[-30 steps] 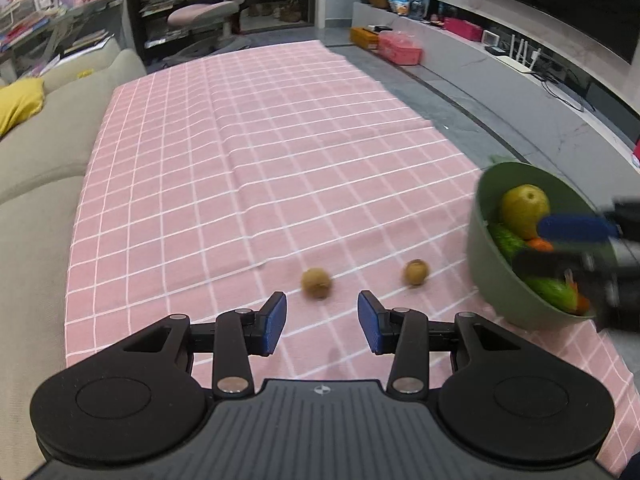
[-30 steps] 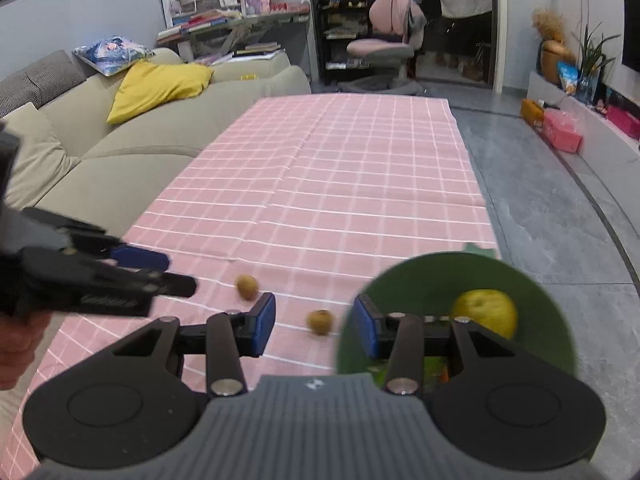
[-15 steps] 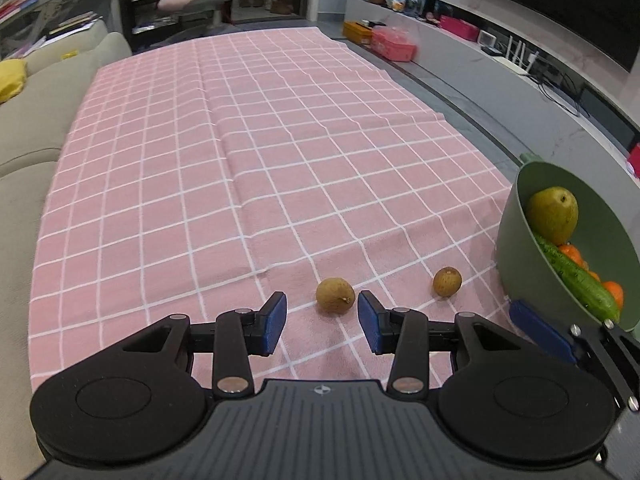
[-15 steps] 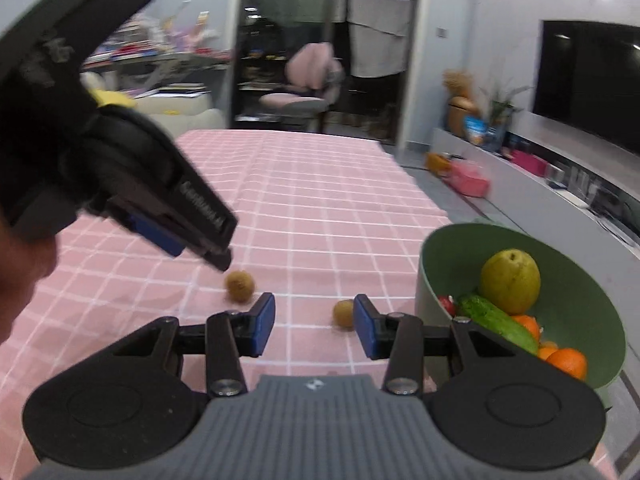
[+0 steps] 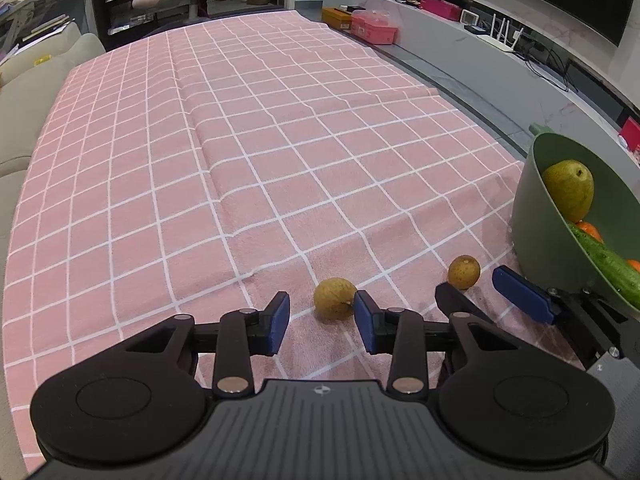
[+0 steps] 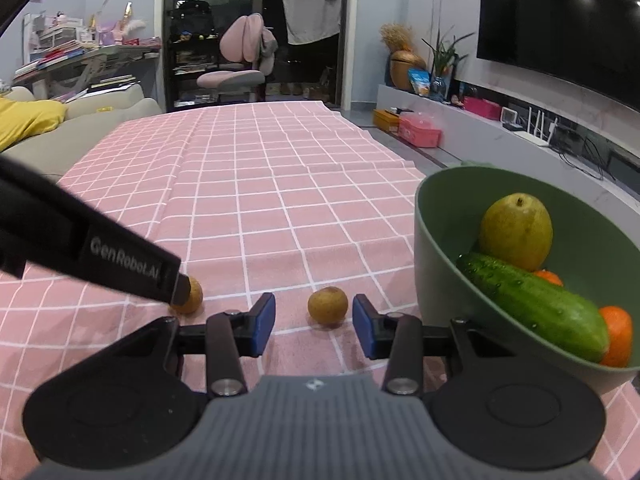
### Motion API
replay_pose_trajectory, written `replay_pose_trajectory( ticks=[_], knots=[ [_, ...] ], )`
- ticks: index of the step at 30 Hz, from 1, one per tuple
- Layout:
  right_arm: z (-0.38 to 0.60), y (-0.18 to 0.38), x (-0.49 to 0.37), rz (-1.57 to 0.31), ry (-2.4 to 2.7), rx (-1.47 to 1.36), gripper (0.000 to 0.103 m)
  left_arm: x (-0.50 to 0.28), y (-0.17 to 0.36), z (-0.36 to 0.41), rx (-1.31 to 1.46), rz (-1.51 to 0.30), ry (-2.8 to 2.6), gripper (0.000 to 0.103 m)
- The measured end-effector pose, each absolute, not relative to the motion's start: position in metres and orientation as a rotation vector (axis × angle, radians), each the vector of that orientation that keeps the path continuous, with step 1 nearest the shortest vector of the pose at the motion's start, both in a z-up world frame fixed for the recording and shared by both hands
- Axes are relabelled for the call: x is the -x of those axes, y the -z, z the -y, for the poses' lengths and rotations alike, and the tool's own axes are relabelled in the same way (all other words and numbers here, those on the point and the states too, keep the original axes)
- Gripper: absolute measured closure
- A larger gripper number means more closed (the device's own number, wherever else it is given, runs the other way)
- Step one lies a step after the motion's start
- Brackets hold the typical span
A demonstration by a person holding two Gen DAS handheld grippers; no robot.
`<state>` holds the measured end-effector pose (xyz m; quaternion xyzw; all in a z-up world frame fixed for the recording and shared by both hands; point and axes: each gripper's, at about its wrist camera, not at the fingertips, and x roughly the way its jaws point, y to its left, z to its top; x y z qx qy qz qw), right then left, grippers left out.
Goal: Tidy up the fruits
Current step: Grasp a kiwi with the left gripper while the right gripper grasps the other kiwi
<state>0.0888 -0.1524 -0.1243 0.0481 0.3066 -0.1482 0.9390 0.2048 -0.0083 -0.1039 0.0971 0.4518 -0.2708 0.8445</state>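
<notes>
pink checked cloth (image 5: 248,152), both grippers (image 5: 318,316) (image 6: 314,322) agape, empty, left small brown fruit (image 6: 192,298) half hidden, green bowl (image 5: 532,216) cut off

Quick count of what's on the pink checked cloth (image 5: 240,168): two small brown round fruits, one on the left (image 5: 334,297) and one on the right (image 5: 463,272), both sitting loose on the fabric. One green bowl (image 6: 436,280), and inside it I can make out one yellow-green pear (image 6: 516,231), one cucumber (image 6: 532,305) and two orange fruits, a bigger one at the front (image 6: 618,335) and one mostly hidden behind the cucumber (image 6: 549,277). Could be more buried under there, can't tell. Two grippers around too, left (image 5: 318,316) and right (image 6: 314,318).
</notes>
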Motion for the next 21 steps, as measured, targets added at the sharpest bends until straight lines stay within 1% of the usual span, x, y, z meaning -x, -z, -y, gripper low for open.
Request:
replay_pose_trajectory(
  ticks=[8, 10, 12, 17, 19, 21],
  knots=[
    [0.158, 0.134, -0.098, -0.657, 0.317, -0.147, 0.068, -0.209, 0.11, 0.015, -0.205, -0.955, 0.608, 0.059],
    [0.16, 0.136, -0.1, -0.663, 0.317, -0.157, 0.07, -0.212, 0.111, 0.017, -0.192, -0.96, 0.607, 0.059],
    [0.162, 0.138, -0.101, -0.668, 0.319, -0.166, 0.075, -0.214, 0.113, 0.018, -0.183, -0.967, 0.608, 0.059],
    [0.165, 0.138, -0.101, -0.662, 0.314, -0.166, 0.083, -0.216, 0.118, 0.023, -0.173, -0.982, 0.62, 0.067],
    [0.166, 0.139, -0.101, -0.66, 0.309, -0.166, 0.083, -0.216, 0.118, 0.022, -0.161, -0.99, 0.621, 0.072],
    [0.166, 0.139, -0.101, -0.659, 0.305, -0.167, 0.083, -0.216, 0.118, 0.021, -0.156, -0.995, 0.619, 0.074]
  ],
)
